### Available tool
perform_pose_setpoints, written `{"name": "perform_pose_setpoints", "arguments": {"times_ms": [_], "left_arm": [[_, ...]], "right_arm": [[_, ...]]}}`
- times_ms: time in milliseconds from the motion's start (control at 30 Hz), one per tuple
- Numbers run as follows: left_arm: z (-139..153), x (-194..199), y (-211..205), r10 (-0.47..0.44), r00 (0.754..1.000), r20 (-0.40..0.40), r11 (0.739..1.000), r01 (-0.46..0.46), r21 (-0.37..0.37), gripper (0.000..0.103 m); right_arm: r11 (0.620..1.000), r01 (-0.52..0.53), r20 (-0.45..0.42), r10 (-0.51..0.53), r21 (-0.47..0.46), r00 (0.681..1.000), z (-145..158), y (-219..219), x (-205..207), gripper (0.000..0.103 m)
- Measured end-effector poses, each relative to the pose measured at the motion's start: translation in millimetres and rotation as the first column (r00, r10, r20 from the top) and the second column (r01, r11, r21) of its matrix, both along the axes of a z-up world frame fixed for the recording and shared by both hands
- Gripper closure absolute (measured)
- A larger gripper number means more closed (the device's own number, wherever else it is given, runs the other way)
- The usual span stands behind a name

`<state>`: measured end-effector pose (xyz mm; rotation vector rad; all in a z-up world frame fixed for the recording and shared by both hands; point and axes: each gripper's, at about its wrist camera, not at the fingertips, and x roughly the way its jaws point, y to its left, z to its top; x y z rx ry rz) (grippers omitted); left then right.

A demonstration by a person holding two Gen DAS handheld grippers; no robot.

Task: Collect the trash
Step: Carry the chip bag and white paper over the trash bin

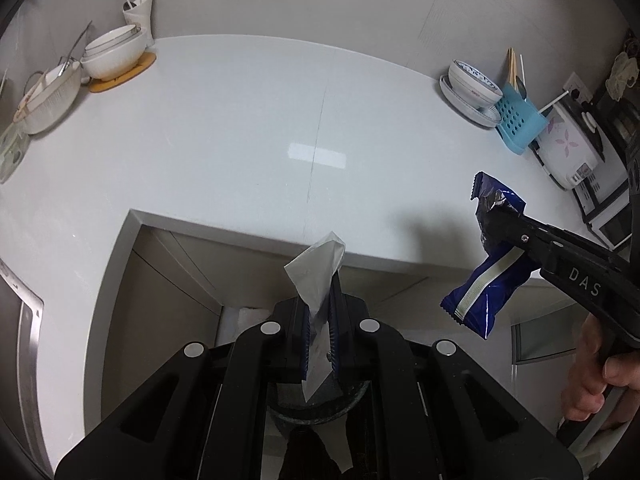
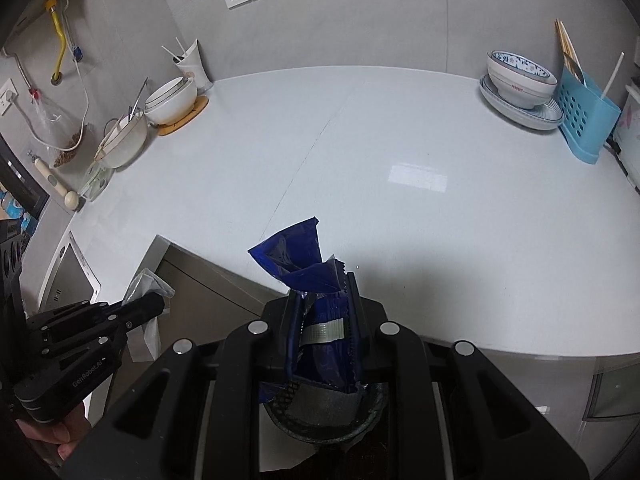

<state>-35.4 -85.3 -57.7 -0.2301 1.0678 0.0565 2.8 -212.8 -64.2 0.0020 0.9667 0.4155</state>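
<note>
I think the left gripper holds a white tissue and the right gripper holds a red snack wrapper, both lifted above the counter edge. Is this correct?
Not quite: the snack wrapper in the right gripper is blue, not red, as the right wrist view shows. The rest stands: the left gripper holds a white tissue, and both are lifted near the counter edge.

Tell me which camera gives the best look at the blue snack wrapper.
The left wrist view. There the blue snack wrapper shows nearly whole from the side, clamped in the right gripper, pale stripe visible. The right wrist view shows it end-on, crumpled between the fingers, its lower part hidden.
</note>
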Motion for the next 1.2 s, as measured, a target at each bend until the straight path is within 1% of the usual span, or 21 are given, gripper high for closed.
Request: {"name": "perform_pose_setpoints", "arguments": {"times_ms": [267, 433, 533, 600, 733, 800, 900, 1000, 1200], "left_arm": [[-42.6, -22.4, -5.5, 0.002, 0.999, -0.034, 1.000, -0.002, -0.013, 0.096], [-69.5, -31.3, -6.6, -0.003, 0.999, -0.051, 1.000, 0.002, -0.025, 0.096], [-83.1, -34.0, -8.6, -0.005, 0.998, -0.056, 0.999, 0.003, -0.036, 0.096], [-91.6, -35.9, -10.6, -0.007, 0.998, -0.057, 1.000, 0.006, -0.031, 0.096], [-112.7, -38.4, -10.6, -0.002, 0.997, -0.079, 1.000, -0.001, -0.027, 0.096], [-124.1, -39.6, -9.4, 0.004, 0.995, -0.097, 0.999, -0.007, -0.034, 0.096], [-137.5, -42.5, -8.1, 0.006, 0.993, -0.114, 1.000, -0.009, -0.023, 0.096], [-147.4, -46.1, -4.6, 0.012, 0.992, -0.126, 1.000, -0.015, -0.023, 0.096], [-162.9, -55.4, 3.7, 0.018, 0.989, -0.148, 1.000, -0.021, -0.019, 0.096]], "right_arm": [[0.999, -0.033, -0.022, 0.033, -0.002, 0.999, -29.3, 0.6, -30.0, 0.084], [0.998, -0.055, -0.056, 0.055, -0.009, 0.997, -60.0, 4.9, -39.7, 0.084], [0.998, -0.064, -0.077, 0.063, -0.011, 0.995, -78.7, 7.2, -42.9, 0.084], [0.997, -0.071, -0.087, 0.070, -0.015, 0.994, -91.4, 9.6, -44.7, 0.084], [0.997, -0.078, -0.119, 0.076, -0.010, 0.990, -118.9, 15.7, -47.4, 0.083], [0.996, -0.087, -0.120, 0.084, -0.018, 0.989, -132.0, 21.2, -48.4, 0.082], [0.996, -0.089, -0.134, 0.085, -0.022, 0.987, -151.6, 28.2, -47.8, 0.081], [0.996, -0.087, -0.143, 0.083, -0.021, 0.986, -167.0, 34.9, -46.5, 0.081], [0.995, -0.098, -0.161, 0.092, -0.032, 0.983, -186.3, 44.4, -43.5, 0.079]]}}
